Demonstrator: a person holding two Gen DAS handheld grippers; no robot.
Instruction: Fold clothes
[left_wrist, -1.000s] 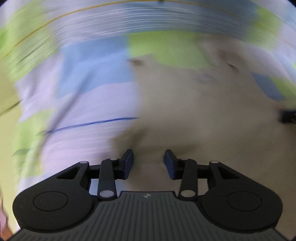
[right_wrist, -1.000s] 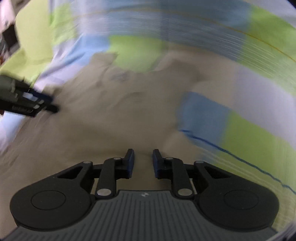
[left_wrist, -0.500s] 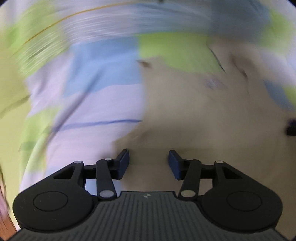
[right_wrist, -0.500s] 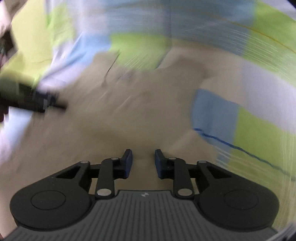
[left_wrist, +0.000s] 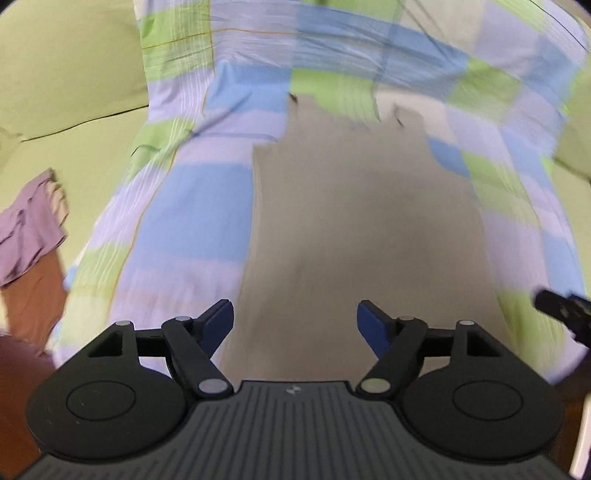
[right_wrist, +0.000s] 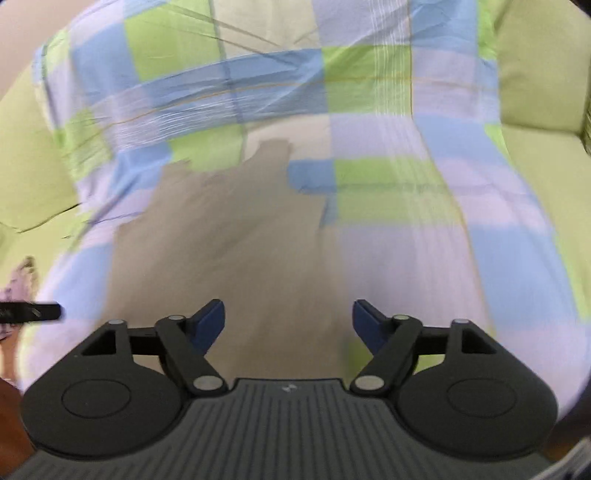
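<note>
A beige garment (left_wrist: 362, 206) lies flat on a checked sheet (left_wrist: 192, 206) of blue, green and lilac squares; its two shoulder straps point away from me. The right wrist view shows the same beige garment (right_wrist: 229, 243) on the checked sheet (right_wrist: 424, 240). My left gripper (left_wrist: 295, 325) hovers above the garment's near end, its jaws opening wide, nothing between them. My right gripper (right_wrist: 288, 321) hangs over the garment's near right part, its jaws opening too and empty. Each gripper's tip shows at the edge of the other's view.
A purple cloth (left_wrist: 29, 229) lies on the light green cover (left_wrist: 70, 74) at the left, with brown wood (left_wrist: 33, 295) below it. The green cover (right_wrist: 535, 74) also borders the sheet on the right.
Both grippers have pulled back and risen from the beige garment, so more of the sheet shows. Both pairs of jaws have spread wide apart from a narrow gap.
</note>
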